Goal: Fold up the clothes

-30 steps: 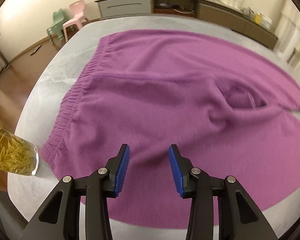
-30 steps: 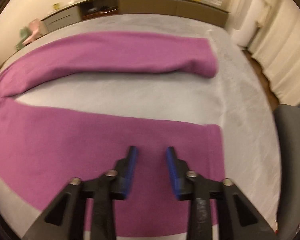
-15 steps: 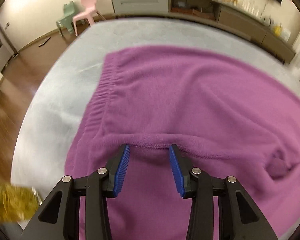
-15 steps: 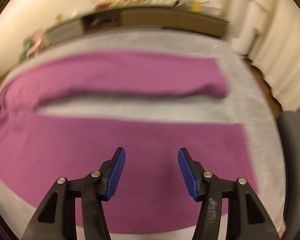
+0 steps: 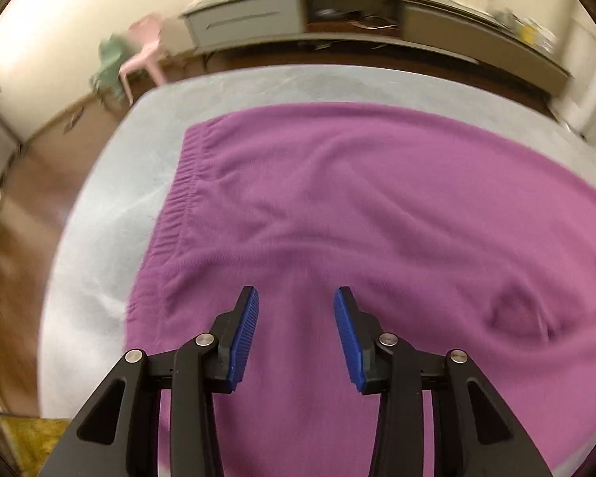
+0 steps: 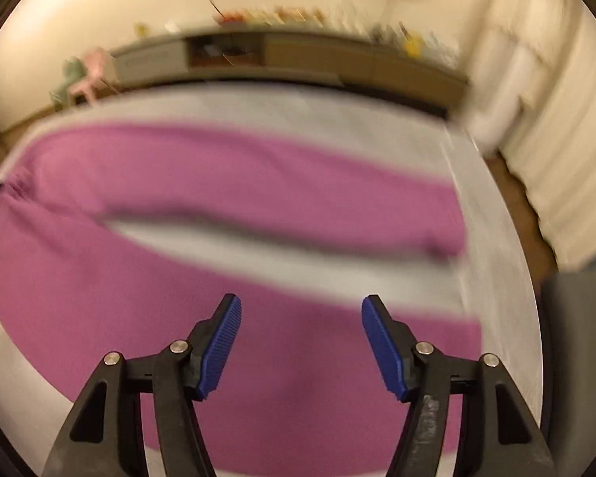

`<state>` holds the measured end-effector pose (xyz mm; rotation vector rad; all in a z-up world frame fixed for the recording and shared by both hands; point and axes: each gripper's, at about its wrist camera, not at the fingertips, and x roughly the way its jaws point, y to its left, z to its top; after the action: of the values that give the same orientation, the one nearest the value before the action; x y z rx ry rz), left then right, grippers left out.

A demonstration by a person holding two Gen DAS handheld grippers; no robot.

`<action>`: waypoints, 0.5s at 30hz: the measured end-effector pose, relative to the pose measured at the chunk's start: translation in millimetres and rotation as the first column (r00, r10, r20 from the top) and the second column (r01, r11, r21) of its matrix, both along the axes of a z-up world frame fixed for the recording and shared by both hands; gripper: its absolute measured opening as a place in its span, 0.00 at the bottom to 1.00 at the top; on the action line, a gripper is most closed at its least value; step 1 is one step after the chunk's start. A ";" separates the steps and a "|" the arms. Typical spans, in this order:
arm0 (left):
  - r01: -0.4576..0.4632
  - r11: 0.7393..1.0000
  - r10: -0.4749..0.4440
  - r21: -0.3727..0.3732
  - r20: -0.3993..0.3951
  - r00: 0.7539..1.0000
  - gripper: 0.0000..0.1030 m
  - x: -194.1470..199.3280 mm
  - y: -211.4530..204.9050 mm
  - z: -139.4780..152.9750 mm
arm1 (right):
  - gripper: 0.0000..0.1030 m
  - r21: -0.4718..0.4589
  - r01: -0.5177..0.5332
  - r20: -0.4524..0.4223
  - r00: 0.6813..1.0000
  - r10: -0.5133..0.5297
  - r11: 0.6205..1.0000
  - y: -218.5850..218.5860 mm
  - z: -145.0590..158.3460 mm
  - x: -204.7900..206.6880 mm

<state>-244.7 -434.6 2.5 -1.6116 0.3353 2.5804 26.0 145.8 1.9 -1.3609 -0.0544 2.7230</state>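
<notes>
Purple fleece trousers (image 5: 357,206) lie spread flat on a grey-white table (image 5: 99,238). Their elastic waistband (image 5: 178,202) runs down the left of the left wrist view. My left gripper (image 5: 297,298) hovers open over the seat area, holding nothing. In the right wrist view both trouser legs stretch to the right: the far leg (image 6: 258,194) and the near leg (image 6: 139,310), with a bare strip of table (image 6: 298,262) between them. My right gripper (image 6: 301,304) hangs wide open above the near leg, close to its cuff end, with nothing between its fingers.
A glass with yellow-green contents (image 5: 28,437) stands at the table's near left corner. Behind the table runs a long low cabinet (image 5: 337,12), with small pink and green chairs (image 5: 139,55) on the floor. Curtains (image 6: 556,119) hang at the right, and a grey chair (image 6: 576,338) stands beside the table.
Both grippers have lifted and pulled back from the cloth, with both views tilting up. The right gripper's jaws have spread wider than a second ago. The trousers lie as before.
</notes>
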 end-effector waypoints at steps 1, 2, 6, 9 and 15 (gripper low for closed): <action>0.008 1.000 -0.008 0.002 -0.003 1.000 0.39 14.2 -7.3 2.0 | 0.63 -0.023 -0.043 -0.006 0.999 0.043 0.999 -19.6 5.4 -19.3; -0.001 1.000 0.001 0.011 0.003 1.000 0.39 21.3 -15.7 0.3 | 0.63 -0.050 -0.087 -0.012 0.996 0.086 0.995 -40.5 9.5 -41.3; -0.069 0.998 0.069 -0.003 0.061 0.996 0.39 48.3 -53.3 -18.8 | 0.63 -0.135 -0.144 0.039 0.988 0.151 0.980 -94.0 -8.0 -126.9; -0.100 0.995 0.099 0.006 0.060 0.993 0.42 58.6 -78.8 -25.7 | 0.63 -0.078 -0.059 0.179 0.981 0.072 0.995 -93.4 -55.8 -169.0; -0.070 0.992 0.072 -0.103 0.018 0.997 0.55 71.3 -93.6 -26.4 | 0.68 -0.025 0.124 0.210 0.971 -0.116 0.992 -23.0 -66.0 -147.0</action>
<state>-173.4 -528.2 -23.9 -1.7130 0.4231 2.6363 -120.9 122.9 -64.2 -1.5999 0.0625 2.4867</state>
